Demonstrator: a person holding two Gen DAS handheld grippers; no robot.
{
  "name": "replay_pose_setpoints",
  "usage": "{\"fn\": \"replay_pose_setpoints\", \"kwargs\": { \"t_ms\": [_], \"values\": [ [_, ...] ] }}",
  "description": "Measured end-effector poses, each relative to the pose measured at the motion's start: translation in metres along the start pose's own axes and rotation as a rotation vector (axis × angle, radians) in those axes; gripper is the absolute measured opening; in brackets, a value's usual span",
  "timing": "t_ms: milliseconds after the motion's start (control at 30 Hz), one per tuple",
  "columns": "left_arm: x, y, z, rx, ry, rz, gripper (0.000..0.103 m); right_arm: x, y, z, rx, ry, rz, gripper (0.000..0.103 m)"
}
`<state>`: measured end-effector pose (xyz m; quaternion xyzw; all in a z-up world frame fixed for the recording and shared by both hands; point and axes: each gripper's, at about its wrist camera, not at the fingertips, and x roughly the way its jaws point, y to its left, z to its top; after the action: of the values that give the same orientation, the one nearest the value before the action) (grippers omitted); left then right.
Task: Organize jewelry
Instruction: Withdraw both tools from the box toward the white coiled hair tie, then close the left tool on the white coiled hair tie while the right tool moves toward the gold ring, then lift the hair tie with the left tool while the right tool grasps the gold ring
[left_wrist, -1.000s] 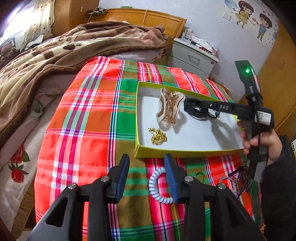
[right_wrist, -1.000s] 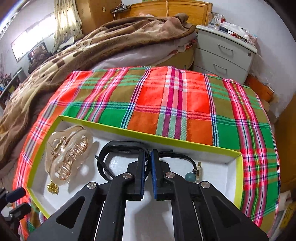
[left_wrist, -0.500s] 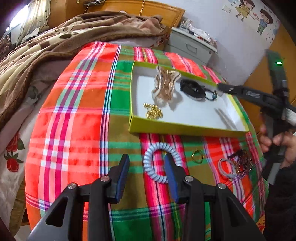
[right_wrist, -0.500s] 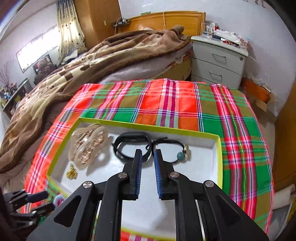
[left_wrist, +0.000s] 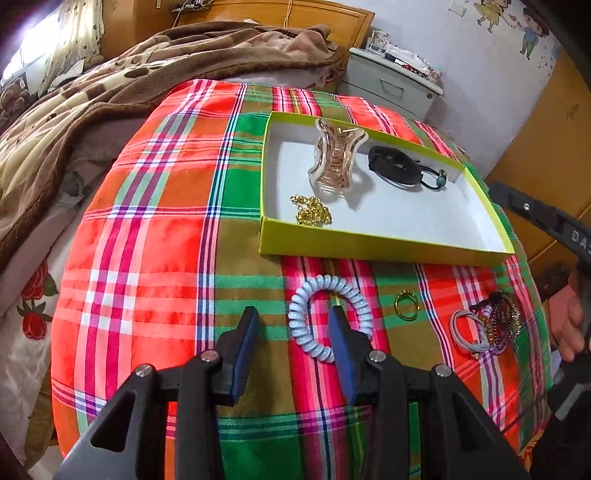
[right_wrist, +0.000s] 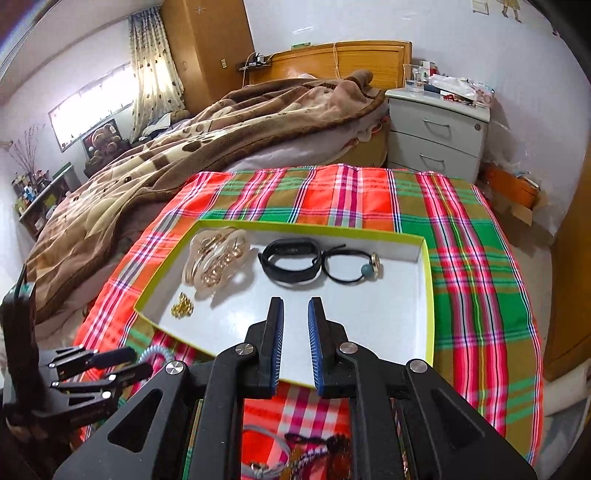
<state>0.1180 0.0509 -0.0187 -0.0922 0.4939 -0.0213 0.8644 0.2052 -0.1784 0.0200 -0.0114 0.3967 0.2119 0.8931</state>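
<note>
A yellow-green box (left_wrist: 384, 248) with a white floor (right_wrist: 369, 295) lies on the plaid cloth. In it are a beige claw clip (left_wrist: 334, 160) (right_wrist: 216, 264), a gold chain (left_wrist: 312, 212) (right_wrist: 182, 308), a black band (left_wrist: 393, 166) (right_wrist: 290, 260) and a black cord with a bead (left_wrist: 436, 179) (right_wrist: 354, 266). In front of the box lie a pale blue spiral hair tie (left_wrist: 325, 314), a gold ring (left_wrist: 406, 304) and a heap of hair ties and bracelets (left_wrist: 487, 326) (right_wrist: 303, 458). My left gripper (left_wrist: 293, 345) is open over the spiral tie. My right gripper (right_wrist: 295, 345) is open and empty above the box's near edge.
The plaid cloth (left_wrist: 147, 240) covers a table beside a bed with a brown blanket (right_wrist: 166, 155). A grey bedside cabinet (right_wrist: 436, 136) stands behind. A wooden wardrobe (left_wrist: 546, 155) is on the right.
My right gripper let go of the black band in the box, opened and drew back toward the box's near edge. My left gripper moved down and forward over the spiral hair tie.
</note>
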Motion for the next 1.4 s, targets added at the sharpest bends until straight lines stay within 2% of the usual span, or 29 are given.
{"fn": "replay_pose_setpoints", "kwargs": {
  "t_ms": [300,533,567,600,633,667,733,967,1167,1333,1400],
  "values": [
    [0.005,-0.016,0.0,0.096,0.013,0.116,0.041,-0.007,-0.001,-0.014,0.02,0.002,0.009,0.014],
    [0.008,-0.019,0.002,0.112,0.013,0.148,0.04,-0.009,0.006,-0.022,0.014,0.013,0.019,0.014],
    [0.008,-0.019,0.002,0.111,0.01,0.145,0.04,-0.009,0.007,-0.023,0.015,0.014,0.019,0.014],
    [0.008,-0.018,0.001,0.111,0.006,0.147,0.035,-0.01,0.008,-0.024,0.015,0.015,0.019,0.014],
    [0.007,-0.018,0.001,0.113,0.002,0.151,0.023,-0.01,0.009,-0.024,0.015,0.016,0.019,0.014],
    [0.006,-0.018,0.001,0.113,0.001,0.147,0.017,-0.01,0.01,-0.025,0.014,0.018,0.018,0.014],
    [0.006,-0.017,0.001,0.109,-0.003,0.144,0.011,-0.01,0.011,-0.027,0.012,0.022,0.016,0.014],
    [-0.004,-0.002,-0.003,0.063,-0.051,0.109,0.01,-0.007,0.019,-0.034,0.002,0.048,0.019,0.014],
    [-0.022,0.01,-0.004,0.031,-0.101,0.078,0.01,0.003,0.036,-0.042,-0.039,0.099,0.091,0.014],
    [-0.031,0.016,-0.007,0.016,-0.121,0.06,0.01,0.011,0.054,-0.053,-0.073,0.122,0.109,0.014],
    [-0.034,0.02,-0.008,0.008,-0.128,0.058,0.01,0.015,0.058,-0.056,-0.078,0.133,0.113,0.023]
  ]
}}
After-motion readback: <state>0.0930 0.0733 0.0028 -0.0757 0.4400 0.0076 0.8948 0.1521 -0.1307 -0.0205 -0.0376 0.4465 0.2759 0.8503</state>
